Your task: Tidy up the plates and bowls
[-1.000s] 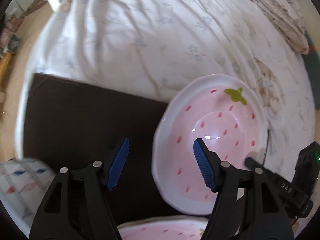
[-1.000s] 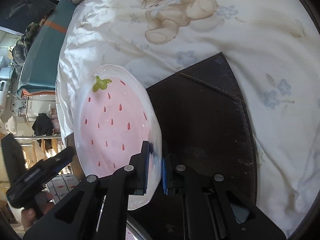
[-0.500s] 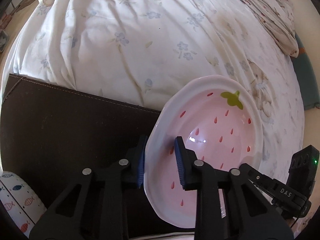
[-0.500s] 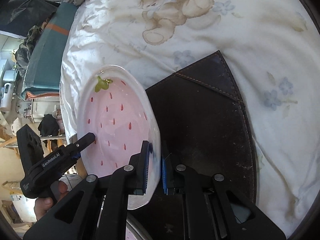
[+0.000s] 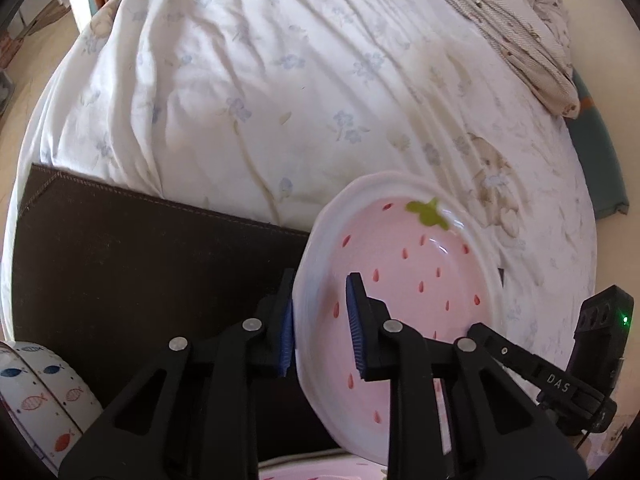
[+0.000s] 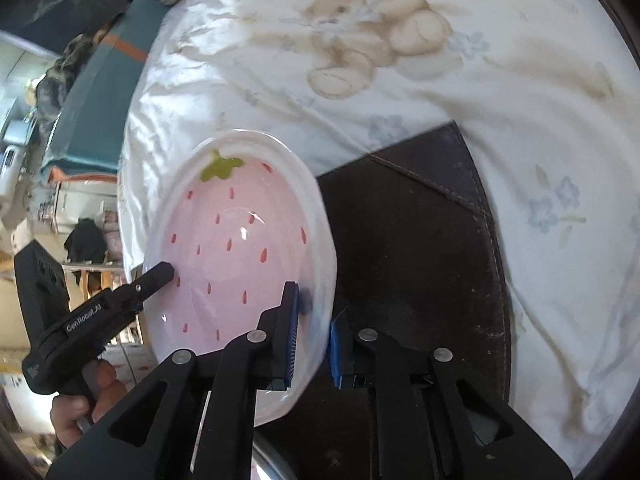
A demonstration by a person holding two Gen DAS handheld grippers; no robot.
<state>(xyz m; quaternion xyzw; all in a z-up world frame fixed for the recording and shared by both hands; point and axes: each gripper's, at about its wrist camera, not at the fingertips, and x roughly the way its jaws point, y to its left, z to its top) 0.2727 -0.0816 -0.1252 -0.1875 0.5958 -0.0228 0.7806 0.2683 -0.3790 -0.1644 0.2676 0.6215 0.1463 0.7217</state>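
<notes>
So the pink strawberry-patterned ceramic bowl with a white rim is up off the dark brown leather mat, tilted. Left gripper pinches one side of the rim, right gripper pinches the opposite side. White fish-print bowl sits at the mat's corner, floral bedsheet behind.

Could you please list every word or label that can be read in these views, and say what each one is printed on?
"DAS": on the black body of the right gripper, seen from the left wrist.
"GenRobot.AI": on the black body of the left gripper, seen from the right wrist.
The strawberry bowl bears only a pattern, no text.
</notes>
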